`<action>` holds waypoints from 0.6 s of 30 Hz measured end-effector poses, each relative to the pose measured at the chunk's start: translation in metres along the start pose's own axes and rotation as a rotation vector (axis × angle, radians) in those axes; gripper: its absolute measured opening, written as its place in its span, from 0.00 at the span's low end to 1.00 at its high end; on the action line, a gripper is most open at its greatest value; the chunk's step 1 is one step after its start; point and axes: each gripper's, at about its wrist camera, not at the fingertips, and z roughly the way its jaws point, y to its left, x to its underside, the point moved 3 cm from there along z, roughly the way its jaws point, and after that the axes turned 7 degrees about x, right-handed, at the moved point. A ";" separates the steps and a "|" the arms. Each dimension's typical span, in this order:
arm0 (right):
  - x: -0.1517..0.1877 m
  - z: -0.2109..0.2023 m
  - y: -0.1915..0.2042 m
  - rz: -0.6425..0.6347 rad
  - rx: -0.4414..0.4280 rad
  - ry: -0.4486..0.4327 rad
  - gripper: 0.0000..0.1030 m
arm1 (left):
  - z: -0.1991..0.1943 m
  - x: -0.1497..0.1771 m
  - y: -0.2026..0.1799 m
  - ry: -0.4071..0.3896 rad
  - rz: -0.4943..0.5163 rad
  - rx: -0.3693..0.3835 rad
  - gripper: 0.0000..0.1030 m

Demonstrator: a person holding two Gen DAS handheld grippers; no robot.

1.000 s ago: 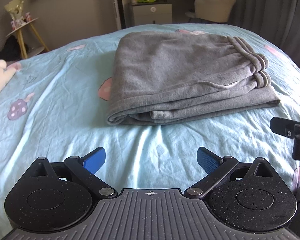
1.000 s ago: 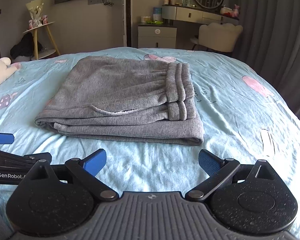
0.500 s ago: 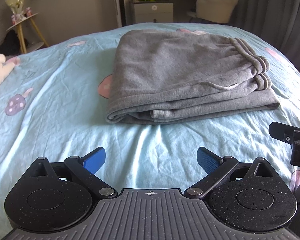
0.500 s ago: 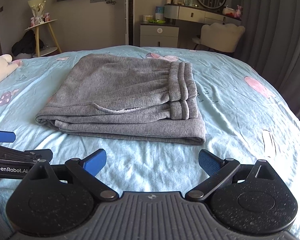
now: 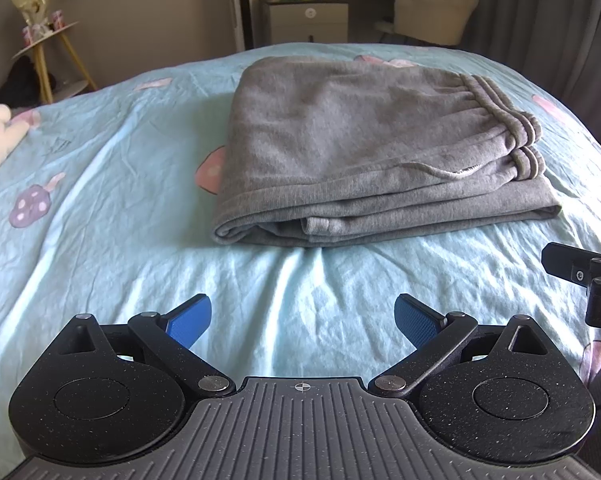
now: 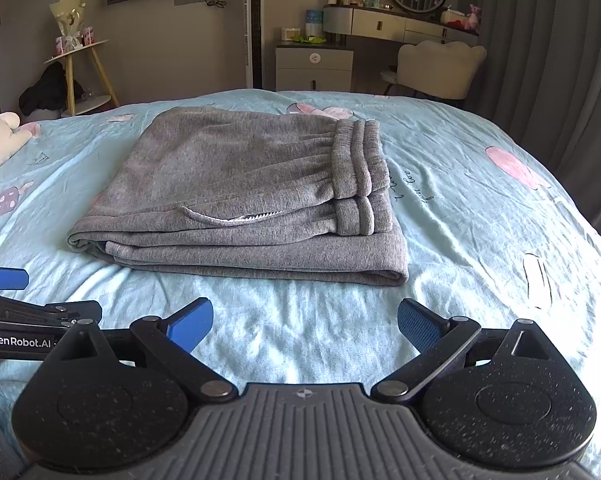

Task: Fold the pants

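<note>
Grey sweatpants (image 5: 364, 152) (image 6: 240, 196) lie folded in a flat stack on the light blue bedsheet (image 5: 100, 220) (image 6: 480, 220), waistband to the right. My left gripper (image 5: 302, 320) hovers open over bare sheet in front of the stack's near edge, holding nothing. My right gripper (image 6: 304, 326) is open too, empty, and a little back from the near fold. Part of the right gripper (image 5: 584, 276) shows at the right edge of the left wrist view; the left gripper's arm and blue pad (image 6: 4, 280) show at the left of the right wrist view.
A pale plush toy (image 6: 0, 140) lies at the bed's left edge. Beyond the bed stand a wooden side table (image 6: 80, 64), a nightstand (image 6: 314, 64), a dressing table with a white chair (image 6: 436, 64), and grey curtains (image 6: 540, 60) on the right.
Both grippers have drawn back and lifted slightly, so the pants look a bit farther off. The pants have not moved, and both grippers stayed open.
</note>
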 end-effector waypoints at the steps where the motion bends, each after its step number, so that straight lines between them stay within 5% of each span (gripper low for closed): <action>1: 0.000 0.000 0.000 0.003 -0.001 0.001 0.96 | 0.000 0.000 0.000 0.000 -0.001 0.003 0.98; 18: 0.001 0.002 -0.002 0.017 0.000 0.012 0.96 | 0.001 0.000 0.003 0.007 -0.020 0.000 0.98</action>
